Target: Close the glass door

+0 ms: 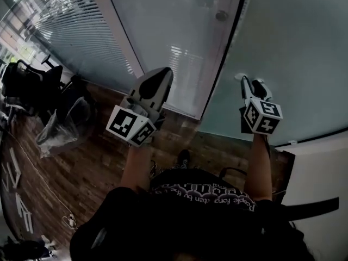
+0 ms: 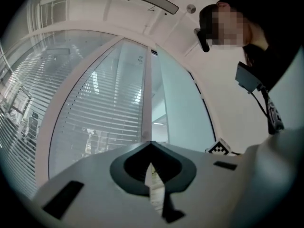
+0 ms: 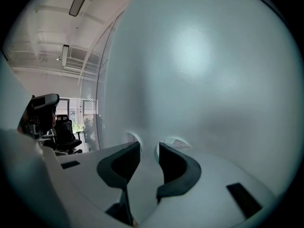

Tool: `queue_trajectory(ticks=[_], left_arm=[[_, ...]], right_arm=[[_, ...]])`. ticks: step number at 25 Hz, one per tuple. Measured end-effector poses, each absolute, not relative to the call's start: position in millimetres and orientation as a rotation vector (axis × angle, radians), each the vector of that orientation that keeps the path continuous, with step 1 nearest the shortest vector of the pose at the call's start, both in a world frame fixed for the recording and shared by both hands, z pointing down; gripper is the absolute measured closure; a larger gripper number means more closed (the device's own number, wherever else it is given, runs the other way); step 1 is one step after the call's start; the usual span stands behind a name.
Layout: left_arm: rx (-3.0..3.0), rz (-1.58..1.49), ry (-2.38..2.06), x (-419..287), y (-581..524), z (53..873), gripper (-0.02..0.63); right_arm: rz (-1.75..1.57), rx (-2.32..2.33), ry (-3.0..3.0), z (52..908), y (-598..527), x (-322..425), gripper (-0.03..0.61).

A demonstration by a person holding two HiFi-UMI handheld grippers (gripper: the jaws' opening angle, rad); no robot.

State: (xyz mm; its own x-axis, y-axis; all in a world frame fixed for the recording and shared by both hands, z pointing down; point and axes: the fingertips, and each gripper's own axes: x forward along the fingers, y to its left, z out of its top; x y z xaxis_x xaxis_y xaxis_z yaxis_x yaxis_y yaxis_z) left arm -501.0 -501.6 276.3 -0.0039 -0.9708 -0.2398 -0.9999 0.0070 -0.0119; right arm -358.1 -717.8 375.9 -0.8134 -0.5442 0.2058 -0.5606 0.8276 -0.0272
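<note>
The frosted glass door [image 1: 293, 37] fills the right of the head view; its dark edge [image 1: 227, 53] runs down beside a pale fixed pane [image 1: 174, 31]. My right gripper [image 1: 249, 83] is held out to the door with its tips at the glass, beside a small round fitting [image 1: 239, 76]. In the right gripper view the frosted glass [image 3: 204, 80] fills the picture, and that gripper [image 3: 148, 148] is open with nothing between its jaws. My left gripper [image 1: 156, 80] is raised in front of the fixed pane, apart from the door. Its jaws [image 2: 151, 144] meet at the tips, shut and empty.
A glass wall with blinds [image 1: 70, 20] curves off to the left. On the wooden floor [image 1: 98, 162] stand an office chair [image 1: 32, 83] and a clear plastic bag [image 1: 62, 124], with cables [image 1: 49, 189] nearby. A white wall [image 1: 321, 173] stands at the lower right.
</note>
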Motion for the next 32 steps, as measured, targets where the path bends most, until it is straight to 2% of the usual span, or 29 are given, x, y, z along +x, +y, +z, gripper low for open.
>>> queue_trajectory(ticks=[17, 32], left_arm=[[-2.133, 0.243, 2.083, -563, -547, 278, 0.612], [-2.159, 0.233, 2.057, -584, -562, 277, 0.612]], right_arm=[[0.136, 0.977, -2.791, 372, -781, -392, 0.454], [0.108, 1.019, -2.777, 371, -811, -409, 0.456]])
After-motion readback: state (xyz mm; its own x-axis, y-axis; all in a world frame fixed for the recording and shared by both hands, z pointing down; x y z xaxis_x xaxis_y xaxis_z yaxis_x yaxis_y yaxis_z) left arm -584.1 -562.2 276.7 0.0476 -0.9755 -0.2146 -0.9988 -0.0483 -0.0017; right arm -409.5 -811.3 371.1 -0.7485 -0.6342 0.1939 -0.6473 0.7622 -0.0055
